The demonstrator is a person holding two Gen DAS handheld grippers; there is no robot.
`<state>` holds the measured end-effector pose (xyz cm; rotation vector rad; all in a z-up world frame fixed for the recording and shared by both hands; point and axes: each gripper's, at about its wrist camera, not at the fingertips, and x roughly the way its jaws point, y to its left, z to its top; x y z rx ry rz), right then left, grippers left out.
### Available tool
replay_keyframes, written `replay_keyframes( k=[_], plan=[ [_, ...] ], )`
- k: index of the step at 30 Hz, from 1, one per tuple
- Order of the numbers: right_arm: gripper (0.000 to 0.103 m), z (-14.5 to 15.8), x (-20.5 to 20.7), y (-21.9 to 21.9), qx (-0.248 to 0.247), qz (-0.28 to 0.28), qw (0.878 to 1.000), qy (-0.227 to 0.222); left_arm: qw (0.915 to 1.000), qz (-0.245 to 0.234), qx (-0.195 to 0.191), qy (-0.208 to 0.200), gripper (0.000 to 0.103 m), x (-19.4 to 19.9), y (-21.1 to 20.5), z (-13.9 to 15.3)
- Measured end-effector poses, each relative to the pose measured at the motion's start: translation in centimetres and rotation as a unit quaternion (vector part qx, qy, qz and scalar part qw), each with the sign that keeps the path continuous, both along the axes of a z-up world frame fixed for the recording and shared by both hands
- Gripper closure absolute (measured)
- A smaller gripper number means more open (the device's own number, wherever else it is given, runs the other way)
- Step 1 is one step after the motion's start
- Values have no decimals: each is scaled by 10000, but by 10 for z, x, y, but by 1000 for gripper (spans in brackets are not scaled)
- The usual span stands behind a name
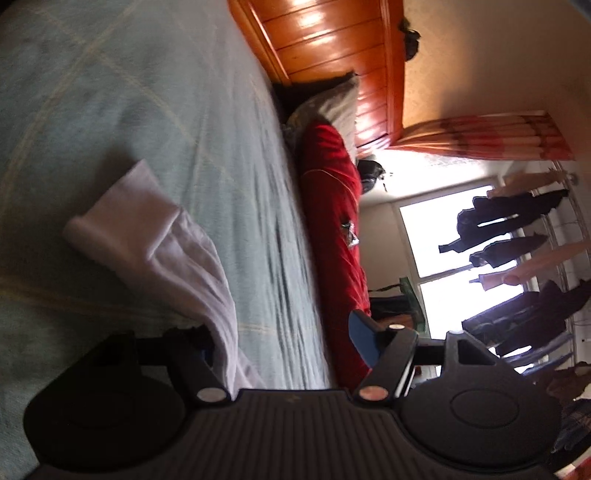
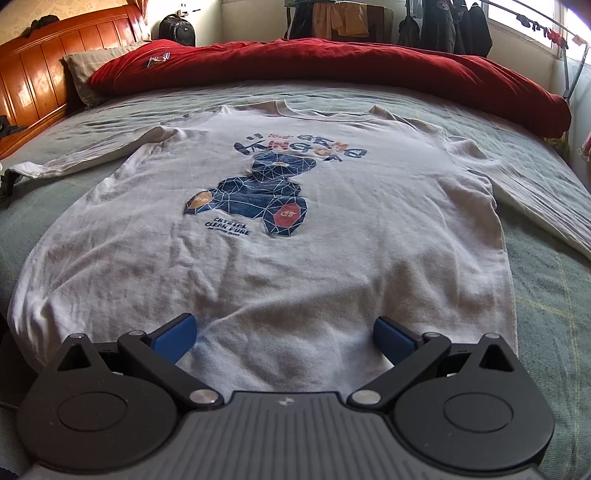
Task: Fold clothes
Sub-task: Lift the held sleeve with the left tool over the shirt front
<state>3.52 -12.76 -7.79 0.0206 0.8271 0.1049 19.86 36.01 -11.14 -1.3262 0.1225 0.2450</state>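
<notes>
White cotton fills the near bed: the long-sleeved shirt [image 2: 295, 229] lies flat, print up, right gripper [image 2: 284, 334] spread wide over its hem. Left gripper [image 1: 291, 343], also agape, straddles the left sleeve [image 1: 155, 236]; clamping and carrying it rightward across the chest looks next, toward the far red duvet [image 2: 332, 66].

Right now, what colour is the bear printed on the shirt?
Dark blue with white lines and orange patches: the bear print on the white shirt, clearest from the right wrist.

I'm working in a home bedroom: ahead of my right claw a bed [image 2: 546, 302] with a red duvet [image 2: 332, 66], a pillow [image 2: 85, 66] and wooden headboard [image 2: 40, 70] far left, clothes [image 2: 450, 26] hanging by the window [image 2: 524, 18] beyond.
</notes>
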Motion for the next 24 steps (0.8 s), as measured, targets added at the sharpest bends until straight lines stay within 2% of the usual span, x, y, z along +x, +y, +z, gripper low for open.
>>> replay_keyframes(
  k=[6,12,24],
  plan=[
    [0,4,-2,1,109,54,9999,10,9996,-253,62,-75,35,7,-15,13],
    [0,11,-7,4,184,213,9996,-52,9972,-746,33,-68,35,22,-40,29],
    [0,20,-11,-3,333,361,9984,-270,9849,-1727,78,-102,35,52,-97,72]
  ],
)
